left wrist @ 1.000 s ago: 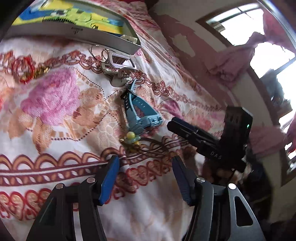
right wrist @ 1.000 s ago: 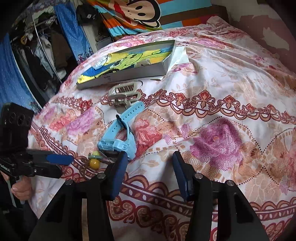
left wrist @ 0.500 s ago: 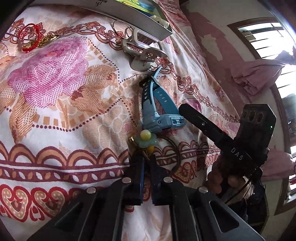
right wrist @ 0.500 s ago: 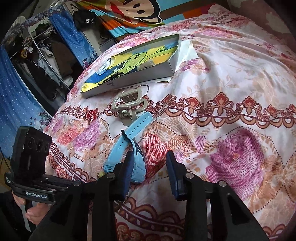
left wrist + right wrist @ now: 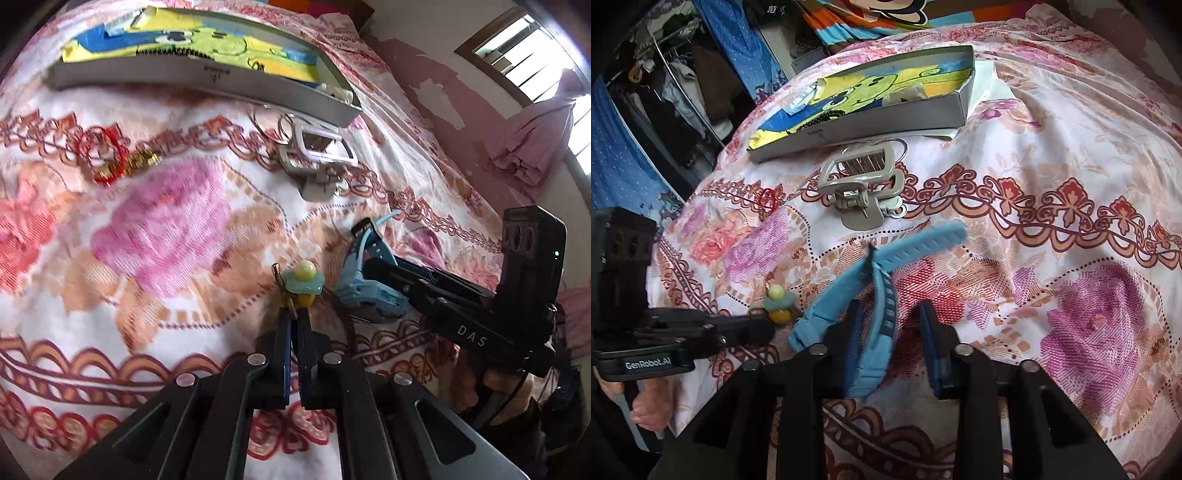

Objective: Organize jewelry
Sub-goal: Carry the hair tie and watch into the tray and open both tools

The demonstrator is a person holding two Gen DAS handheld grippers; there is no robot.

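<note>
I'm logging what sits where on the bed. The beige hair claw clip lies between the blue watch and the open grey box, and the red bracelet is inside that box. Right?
Not quite. The red bracelet lies on the bedspread outside the grey box, as the left wrist view shows. The hair claw clip does lie between the blue watch and the box.

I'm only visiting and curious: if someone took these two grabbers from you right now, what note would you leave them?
Left gripper: shut on the beaded charm.
Right gripper: jaws have just been closing around the blue watch, one pad not yet touching.
On the bedspread: grey hair claw, red bracelet.
Shallow box behind holds a few items; nothing here moved in yet.
Left: carry these pieces into the box.
</note>
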